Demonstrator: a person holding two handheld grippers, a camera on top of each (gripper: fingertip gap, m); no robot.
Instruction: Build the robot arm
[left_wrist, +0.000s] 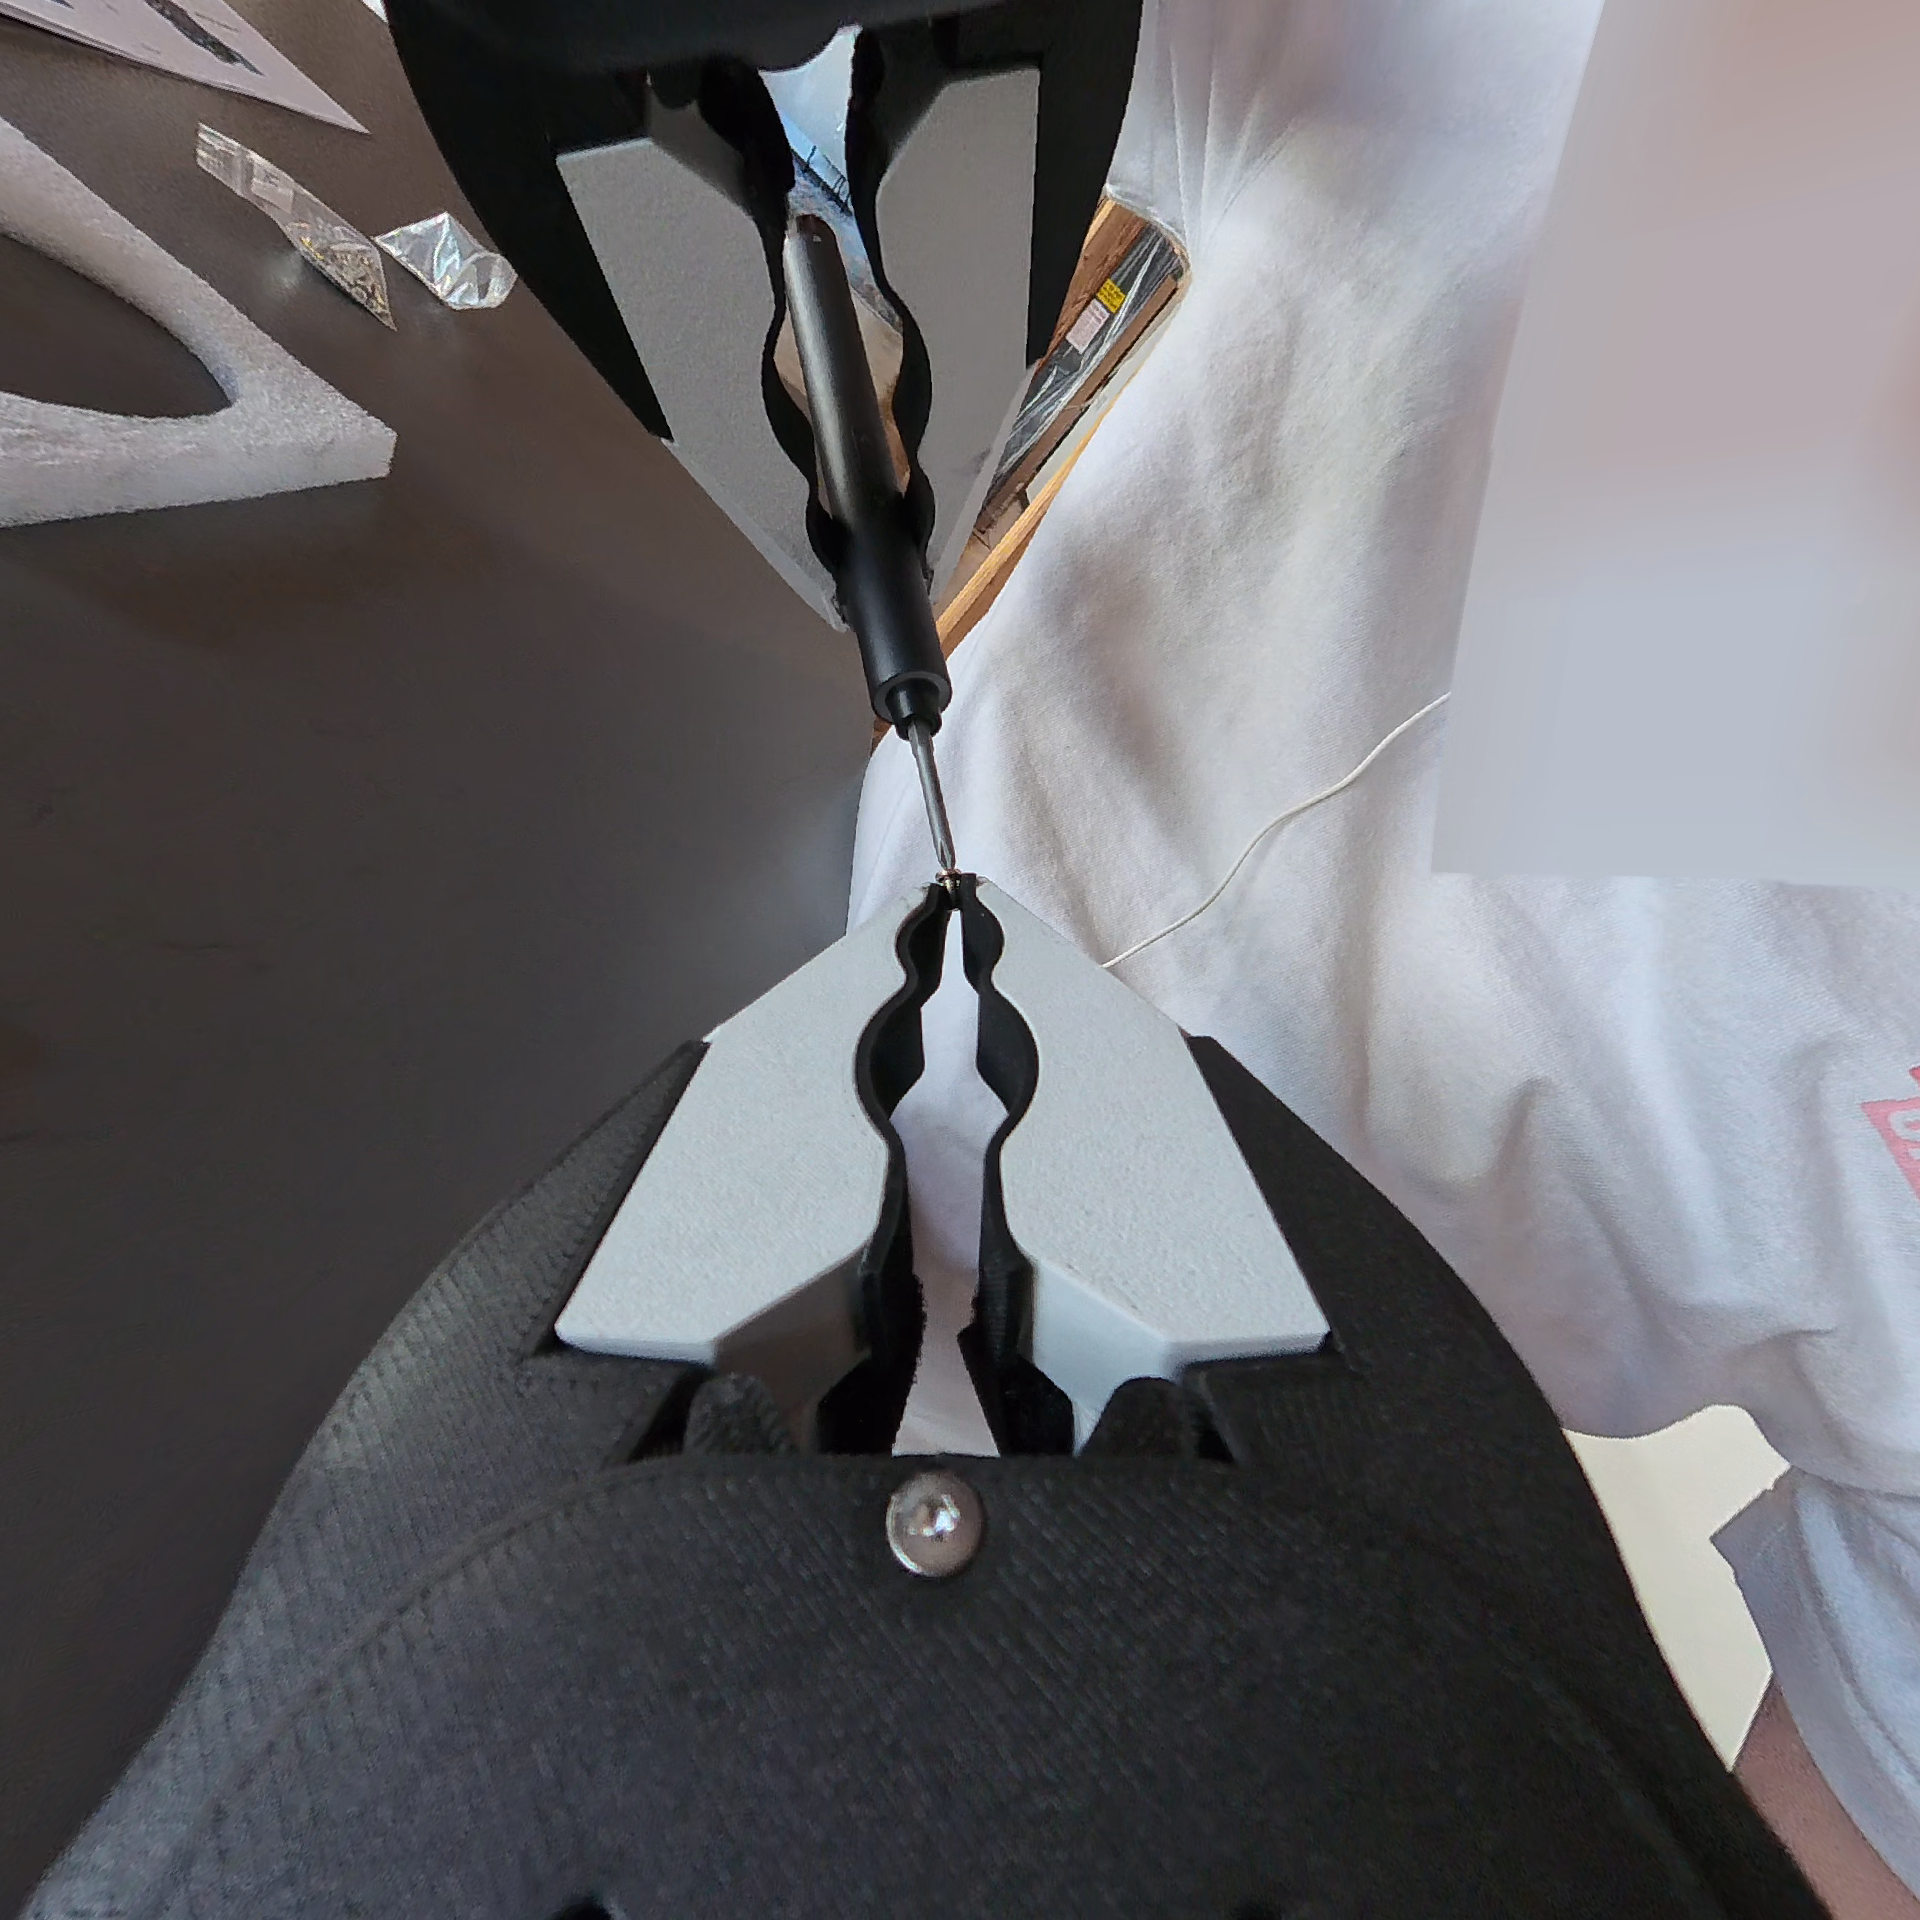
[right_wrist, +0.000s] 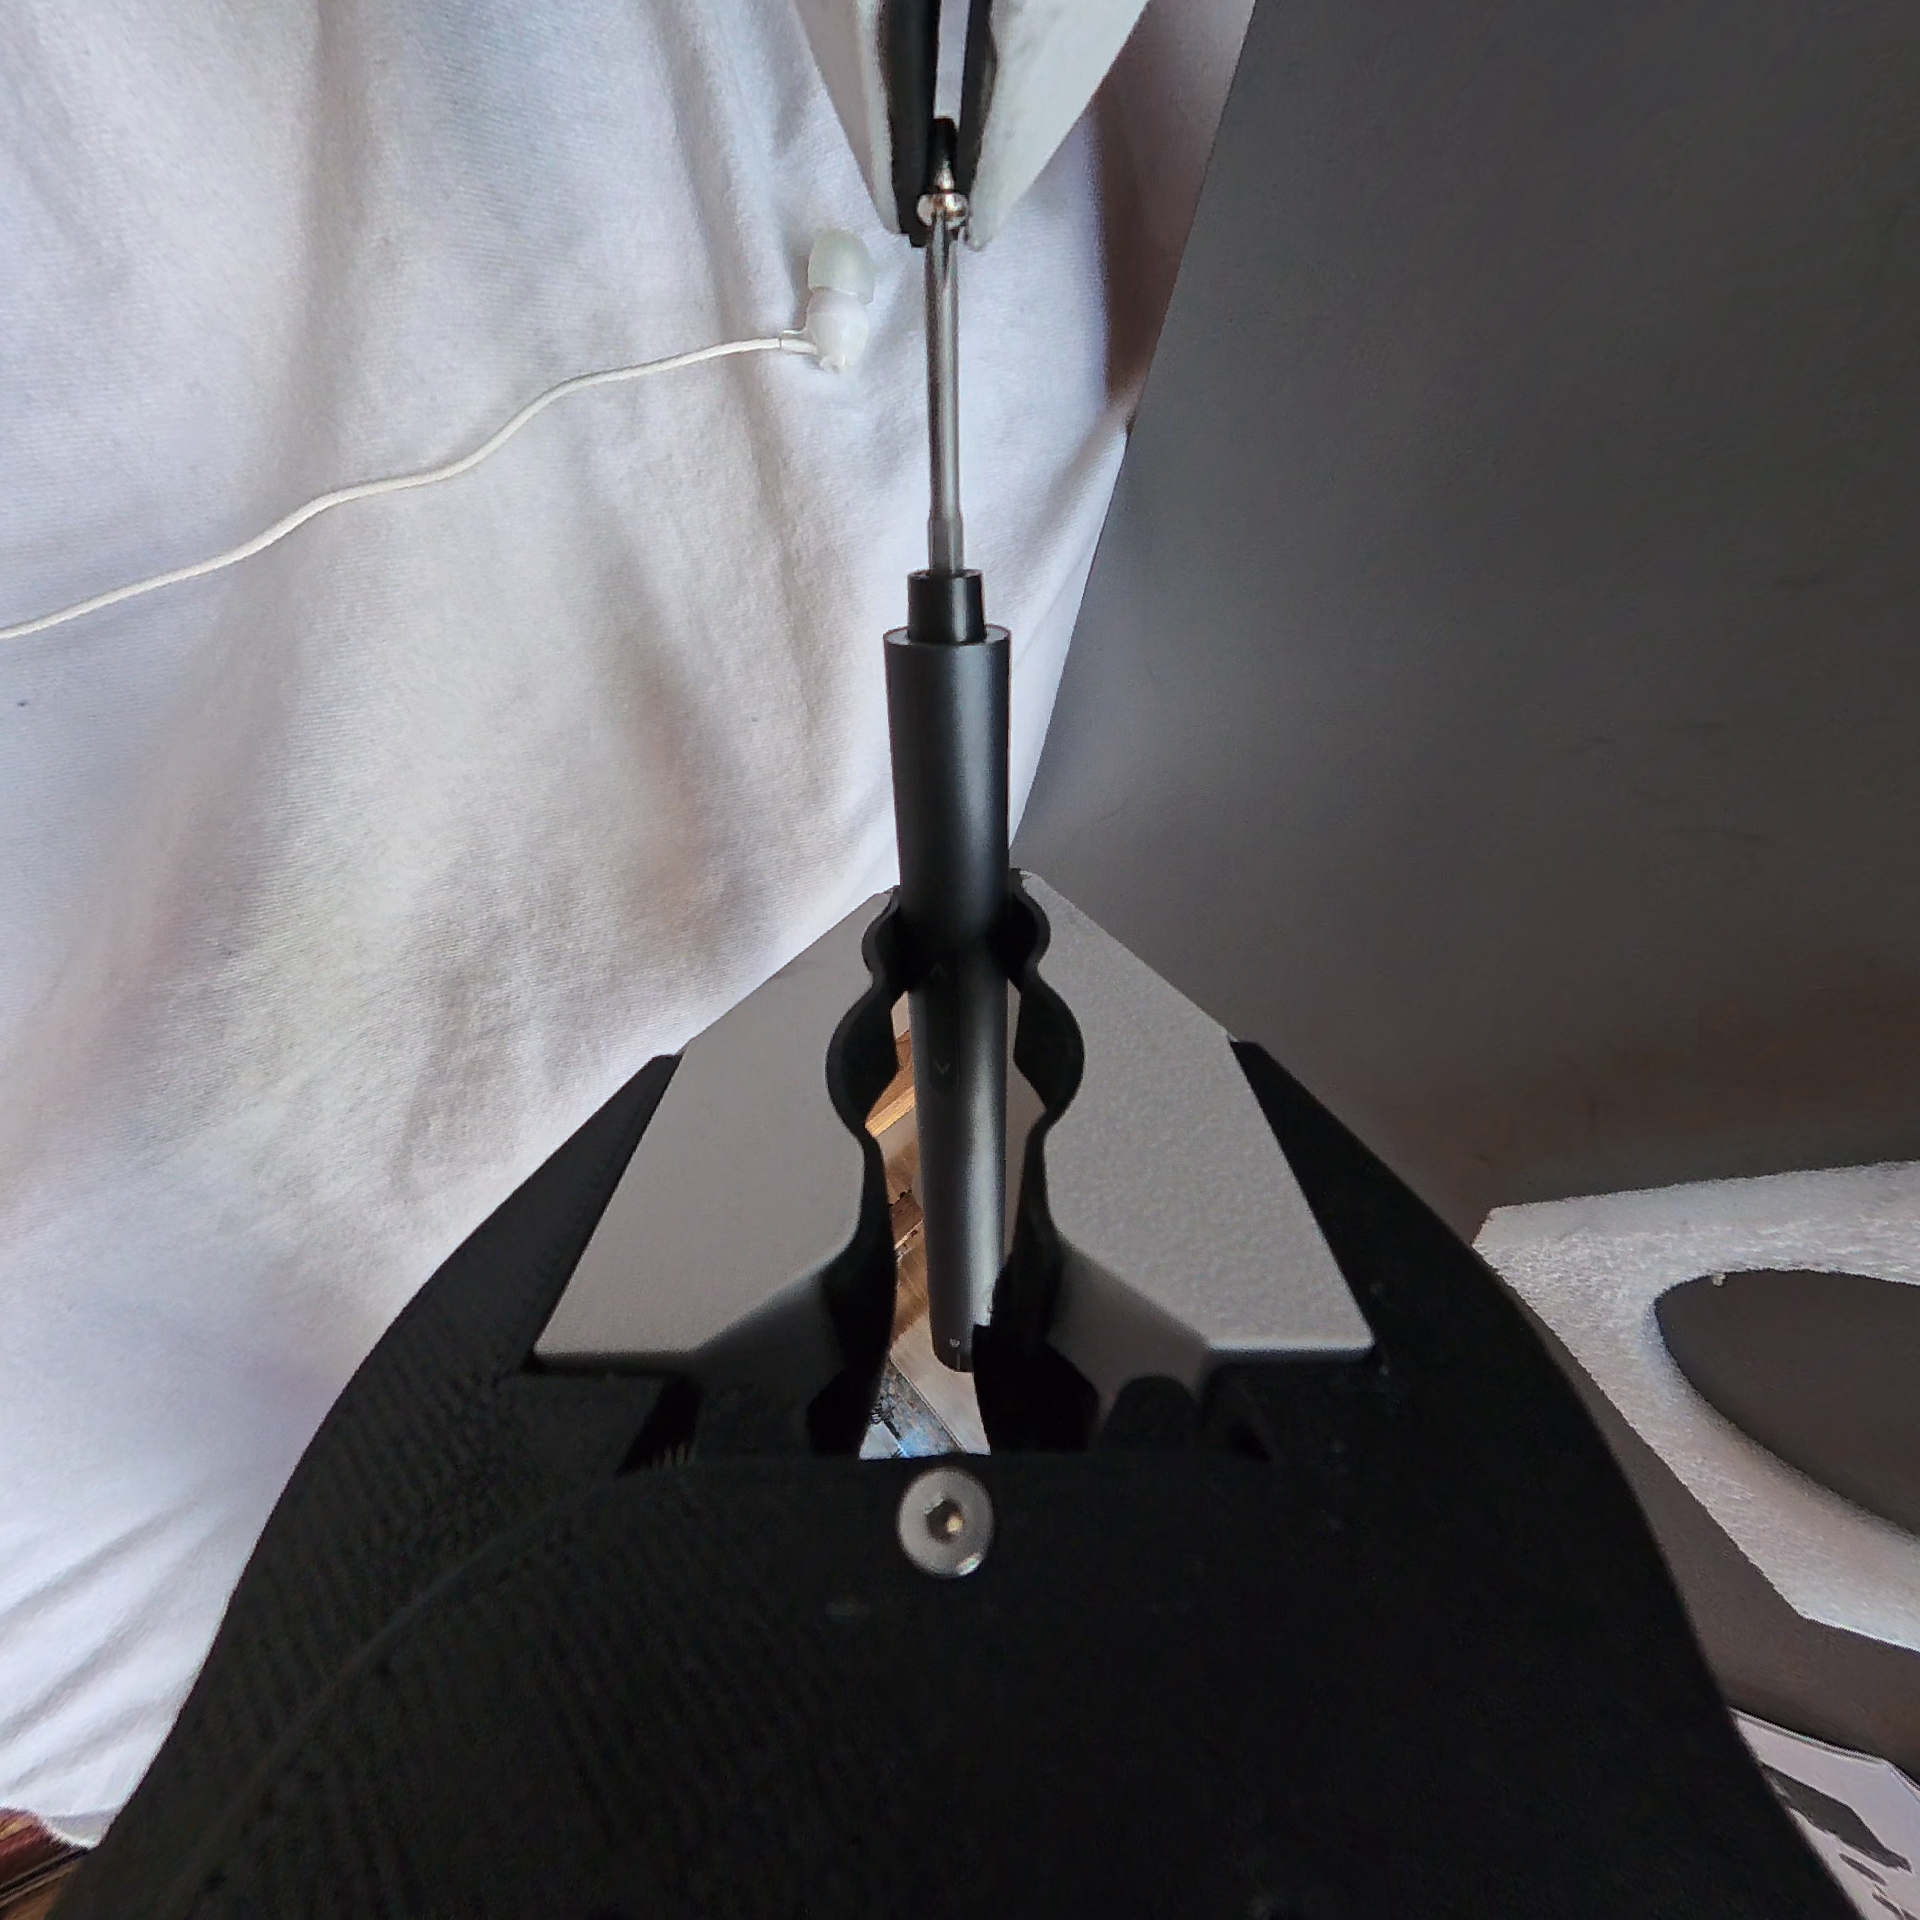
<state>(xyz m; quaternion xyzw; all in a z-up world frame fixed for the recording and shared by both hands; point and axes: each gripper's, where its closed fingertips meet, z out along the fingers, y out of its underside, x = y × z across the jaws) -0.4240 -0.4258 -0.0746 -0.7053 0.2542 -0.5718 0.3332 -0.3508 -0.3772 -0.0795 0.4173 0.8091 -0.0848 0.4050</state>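
My left gripper (left_wrist: 954, 902), mid-frame, pinches a tiny silver metal screw (left_wrist: 952, 883) between nearly closed fingertips. My right gripper (right_wrist: 951, 914), centre frame, clamps a slim dark grey cylindrical screwdriver (right_wrist: 951, 831); its steel bit meets the screw's head. A white foam block (left_wrist: 156, 416) lies upper left on the dark tabletop (left_wrist: 468, 779).

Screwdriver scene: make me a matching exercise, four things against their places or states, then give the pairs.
Things:
1. screwdriver
2. small screw
3. white foam piece
4. earbud

Places or states:
A. pinched at the left gripper's fingertips
B. lies on the dark table
C. hangs against the white shirt
D. clamped in the right gripper, bit on the screw

Pairs: 1-D, 2-A, 3-B, 4-C
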